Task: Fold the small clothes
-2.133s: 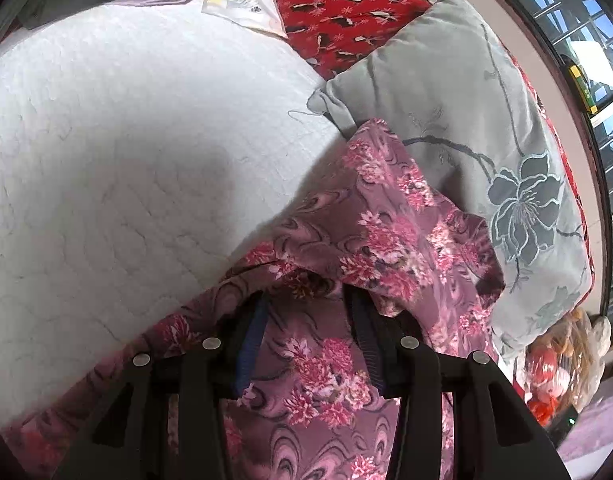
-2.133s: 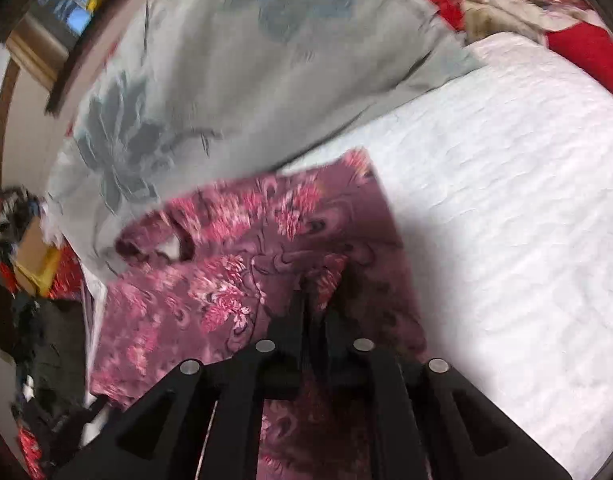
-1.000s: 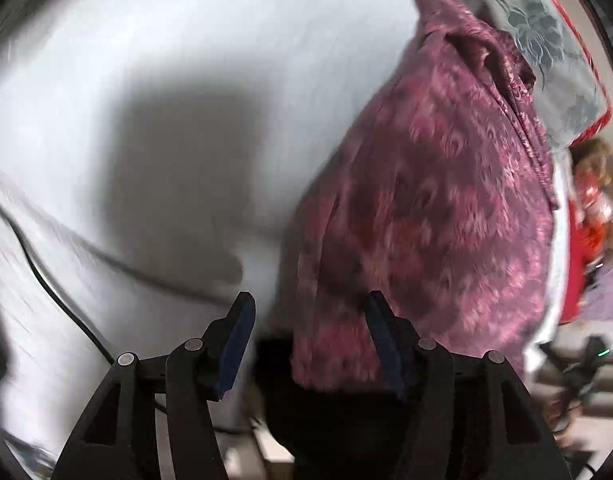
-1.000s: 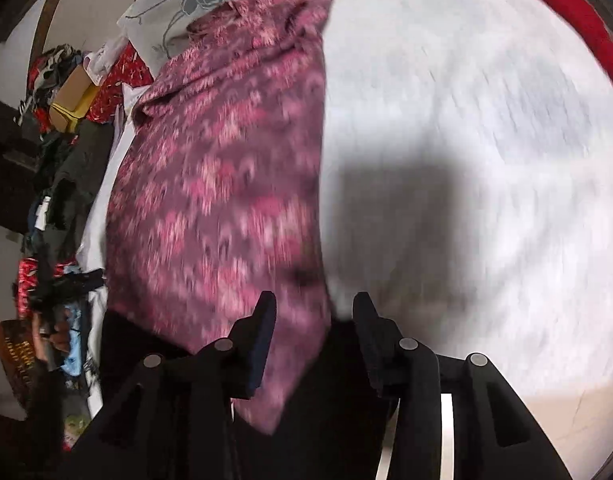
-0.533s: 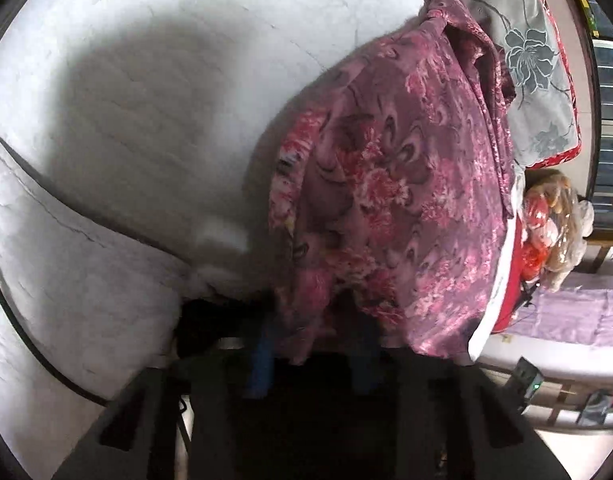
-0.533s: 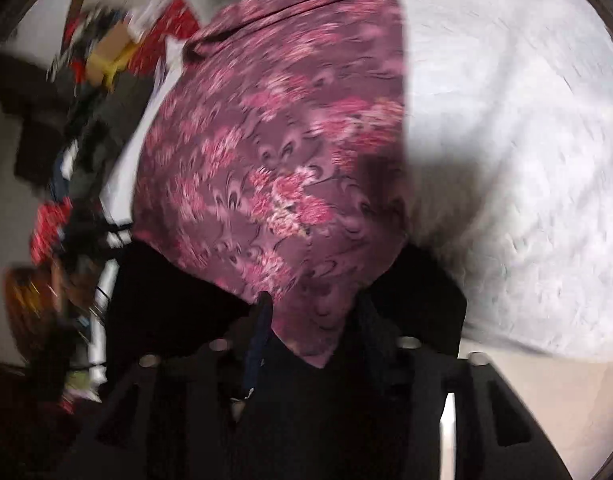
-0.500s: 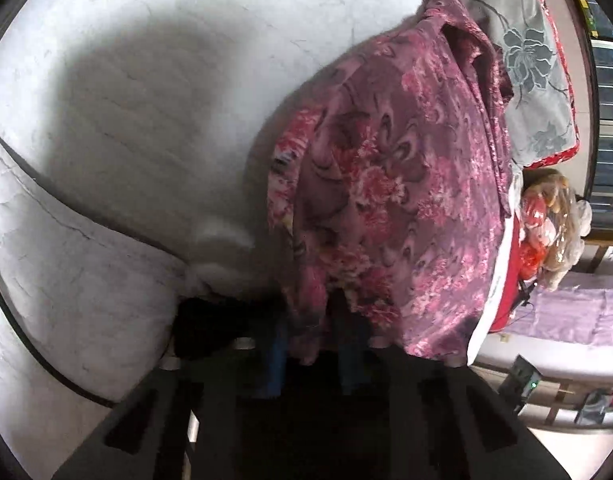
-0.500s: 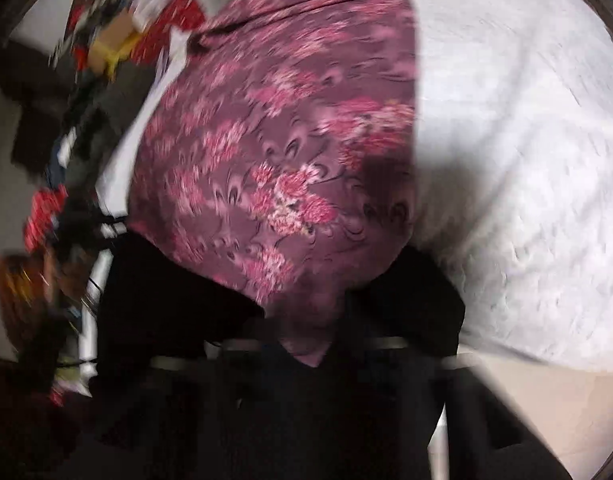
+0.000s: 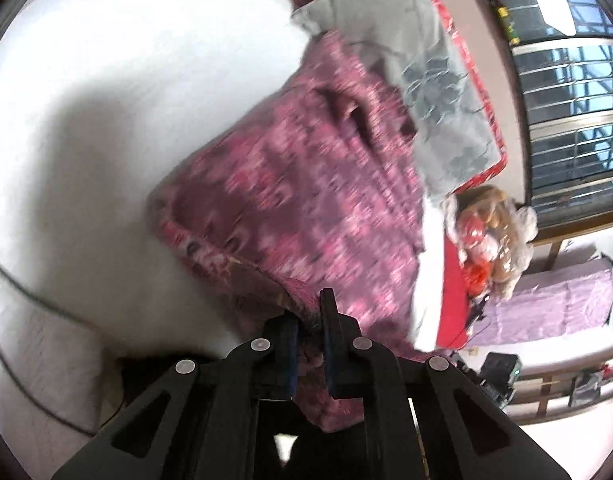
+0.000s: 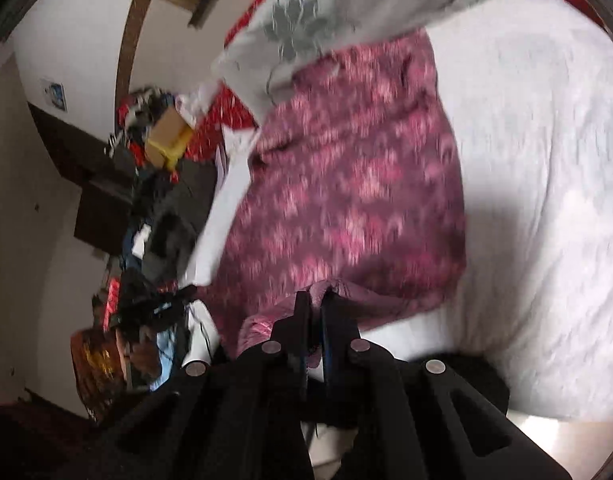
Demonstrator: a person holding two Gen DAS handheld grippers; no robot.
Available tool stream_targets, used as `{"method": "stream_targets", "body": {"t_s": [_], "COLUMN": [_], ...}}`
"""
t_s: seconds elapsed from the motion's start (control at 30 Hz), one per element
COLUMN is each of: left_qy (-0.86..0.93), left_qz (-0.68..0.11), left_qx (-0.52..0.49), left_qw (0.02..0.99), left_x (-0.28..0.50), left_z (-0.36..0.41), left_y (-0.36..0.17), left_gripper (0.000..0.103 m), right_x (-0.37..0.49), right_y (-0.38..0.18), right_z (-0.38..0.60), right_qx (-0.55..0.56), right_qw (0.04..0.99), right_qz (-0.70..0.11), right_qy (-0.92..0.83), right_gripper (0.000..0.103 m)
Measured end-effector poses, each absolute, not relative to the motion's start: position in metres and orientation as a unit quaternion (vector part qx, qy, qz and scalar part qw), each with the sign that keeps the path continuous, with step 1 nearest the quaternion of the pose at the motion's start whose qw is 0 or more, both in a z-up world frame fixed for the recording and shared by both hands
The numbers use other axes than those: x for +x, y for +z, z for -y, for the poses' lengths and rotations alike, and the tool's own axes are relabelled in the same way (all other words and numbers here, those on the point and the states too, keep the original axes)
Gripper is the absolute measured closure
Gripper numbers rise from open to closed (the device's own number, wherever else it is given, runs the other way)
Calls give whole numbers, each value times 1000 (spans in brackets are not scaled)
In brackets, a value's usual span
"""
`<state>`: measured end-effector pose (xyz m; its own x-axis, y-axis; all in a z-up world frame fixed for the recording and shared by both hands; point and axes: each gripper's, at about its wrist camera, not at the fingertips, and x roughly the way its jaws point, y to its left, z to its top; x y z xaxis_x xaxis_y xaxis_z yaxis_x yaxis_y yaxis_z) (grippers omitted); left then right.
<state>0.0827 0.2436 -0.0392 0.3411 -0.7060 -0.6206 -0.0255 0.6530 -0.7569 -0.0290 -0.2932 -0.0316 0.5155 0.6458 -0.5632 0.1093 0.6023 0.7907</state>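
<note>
A maroon garment with pink flowers (image 9: 298,184) lies on the white bed (image 9: 106,100), its far end against a grey flowered pillow (image 9: 422,68). My left gripper (image 9: 308,312) is shut on the garment's near hem at the bed's near edge and lifts it a little. In the right wrist view the same garment (image 10: 346,184) is spread ahead, and my right gripper (image 10: 313,304) is shut on its near hem too. Both views are blurred by motion.
A red patterned cover (image 9: 458,280) lies under the pillow. A bagged bundle of toys (image 9: 490,236) and a purple mattress (image 9: 554,304) sit to the right. A cluttered pile with a cardboard box (image 10: 166,136) stands left of the bed. A window (image 9: 566,92) is behind.
Both grippers let go, dropped back to the garment's near hem, shut on it, and now lift it away from the bed edge.
</note>
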Motion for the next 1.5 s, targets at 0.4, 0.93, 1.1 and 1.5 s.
{"method": "stream_targets", "body": {"t_s": [0.4, 0.93, 1.1, 1.5], "left_qy": [-211, -185, -158, -115], "left_qz": [-451, -396, -417, -486], "left_qx": [-352, -366, -343, -428], "left_qw": [793, 822, 826, 753], "left_x": [159, 323, 381, 466], "left_z": [-226, -163, -134, -115], "left_y": [-11, -11, -32, -114], "left_gripper": [95, 95, 95, 95], "right_x": [31, 174, 216, 245], "right_y": [-25, -62, -91, -159], "right_z": [348, 408, 423, 440], "right_qx": [450, 495, 513, 580], "right_qw": [796, 801, 790, 727], "right_qz": [-387, -329, -333, -366], "right_qy": [122, 71, 41, -41], "right_gripper": [98, 98, 98, 92]}}
